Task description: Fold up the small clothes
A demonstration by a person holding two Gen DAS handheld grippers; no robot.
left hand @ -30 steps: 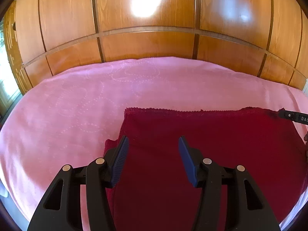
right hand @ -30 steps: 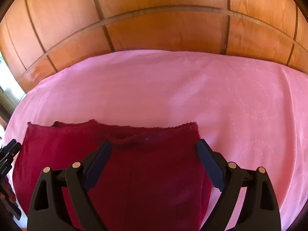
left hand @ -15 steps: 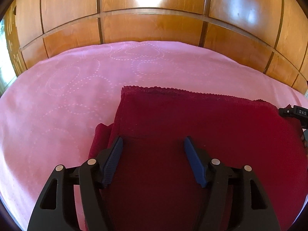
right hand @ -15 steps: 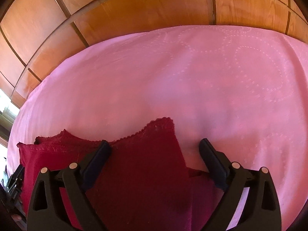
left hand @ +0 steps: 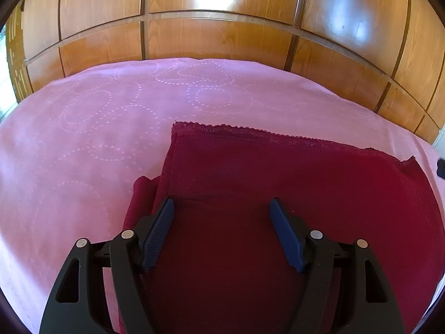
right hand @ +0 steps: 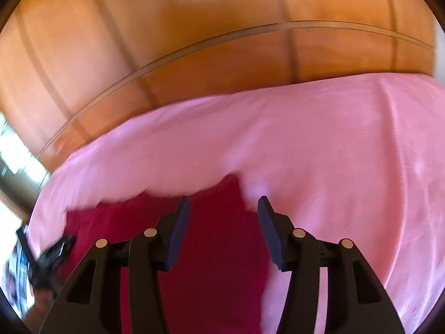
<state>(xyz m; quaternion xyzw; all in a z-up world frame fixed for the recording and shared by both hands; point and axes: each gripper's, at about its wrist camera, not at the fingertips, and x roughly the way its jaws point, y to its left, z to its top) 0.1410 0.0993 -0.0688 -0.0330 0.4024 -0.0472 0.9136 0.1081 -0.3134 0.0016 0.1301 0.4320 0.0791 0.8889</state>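
A dark red knitted garment (left hand: 278, 183) with a scalloped far hem lies flat on the pink bedspread (left hand: 111, 128). A folded layer sticks out at its left side. My left gripper (left hand: 221, 208) is open and empty, hovering over the garment's near part. In the right wrist view, which is motion-blurred, the garment (right hand: 217, 239) lies under my right gripper (right hand: 224, 208). That gripper is open and empty, its jaws narrower than before, over the garment's right corner. The left gripper (right hand: 47, 253) shows blurred at the left edge.
Glossy wooden panelled cupboard doors (left hand: 222, 27) rise right behind the bed's far edge. Bright window light shows at the far left (right hand: 11, 150). Pink bedspread (right hand: 347, 153) stretches to the right of the garment.
The right gripper swung quickly and its jaws narrowed; it now sits over the garment's right corner. The left gripper shifted a little left and nearer, staying open.
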